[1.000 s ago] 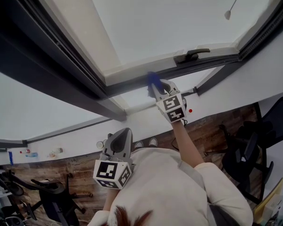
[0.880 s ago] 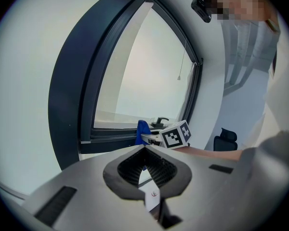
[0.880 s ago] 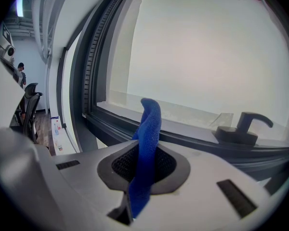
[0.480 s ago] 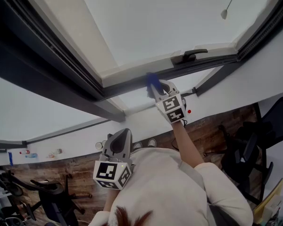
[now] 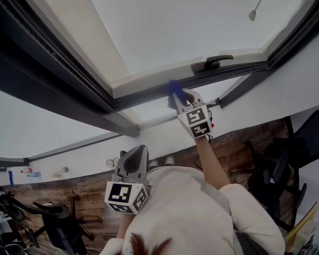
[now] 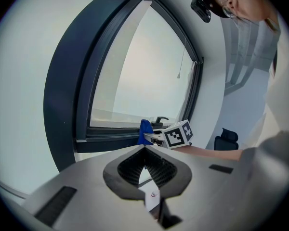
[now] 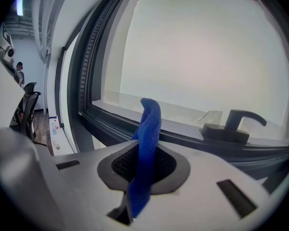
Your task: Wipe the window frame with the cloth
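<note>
A blue cloth (image 5: 174, 87) is pinched in my right gripper (image 5: 176, 95), which is shut on it and holds it against the dark lower window frame (image 5: 143, 96), left of the window handle (image 5: 210, 64). In the right gripper view the cloth (image 7: 148, 138) stands up between the jaws of the right gripper (image 7: 143, 153), its tip just before the frame rail (image 7: 111, 117); the handle (image 7: 233, 124) lies to the right. My left gripper (image 5: 140, 150) hangs lower, near the person's chest, shut and holding nothing. From the left gripper view (image 6: 145, 150) the cloth (image 6: 145, 131) shows ahead.
A blind cord pull (image 5: 252, 16) hangs at the upper right of the pane. Below are a wooden floor, black office chairs (image 5: 279, 158) at the right and an exercise bike (image 5: 53, 219) at the left. Small bottles (image 5: 29, 170) stand on the left ledge.
The right gripper with the cloth has slid a little right along the frame, closer to the handle. The left gripper has stayed put.
</note>
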`<action>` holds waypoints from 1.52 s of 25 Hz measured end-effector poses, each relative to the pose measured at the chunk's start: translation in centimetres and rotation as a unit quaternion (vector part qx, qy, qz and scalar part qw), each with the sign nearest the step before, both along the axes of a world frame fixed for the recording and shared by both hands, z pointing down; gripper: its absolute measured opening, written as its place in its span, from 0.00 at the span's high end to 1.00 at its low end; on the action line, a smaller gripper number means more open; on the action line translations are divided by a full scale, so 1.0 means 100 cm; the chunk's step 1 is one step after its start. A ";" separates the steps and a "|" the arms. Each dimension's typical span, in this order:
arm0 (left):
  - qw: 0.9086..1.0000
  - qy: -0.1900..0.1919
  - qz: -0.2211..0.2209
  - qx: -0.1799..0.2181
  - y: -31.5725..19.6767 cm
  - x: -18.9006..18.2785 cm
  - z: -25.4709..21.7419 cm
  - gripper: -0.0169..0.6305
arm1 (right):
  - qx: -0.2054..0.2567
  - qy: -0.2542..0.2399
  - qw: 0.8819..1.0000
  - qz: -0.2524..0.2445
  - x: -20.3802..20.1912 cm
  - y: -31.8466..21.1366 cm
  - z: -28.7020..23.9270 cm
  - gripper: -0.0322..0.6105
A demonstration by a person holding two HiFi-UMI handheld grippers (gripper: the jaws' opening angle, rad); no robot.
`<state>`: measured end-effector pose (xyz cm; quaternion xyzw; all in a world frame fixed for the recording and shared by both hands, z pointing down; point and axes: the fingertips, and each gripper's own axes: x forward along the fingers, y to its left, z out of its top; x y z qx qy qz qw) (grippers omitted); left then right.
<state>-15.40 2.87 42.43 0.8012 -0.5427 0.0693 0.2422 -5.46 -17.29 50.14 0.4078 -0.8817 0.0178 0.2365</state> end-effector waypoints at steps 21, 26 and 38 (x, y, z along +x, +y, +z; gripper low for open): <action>1.000 0.000 0.014 -0.001 -0.007 0.022 0.001 0.96 | -0.001 0.000 0.998 0.066 0.066 -0.023 0.001 0.88; 1.000 0.001 0.017 -0.001 -0.007 0.024 0.002 0.96 | 0.001 0.002 0.997 0.071 0.070 -0.026 0.000 0.88; 1.000 0.001 0.011 0.001 -0.009 0.017 0.001 0.96 | -0.001 -0.003 0.996 0.093 0.085 -0.030 0.002 0.88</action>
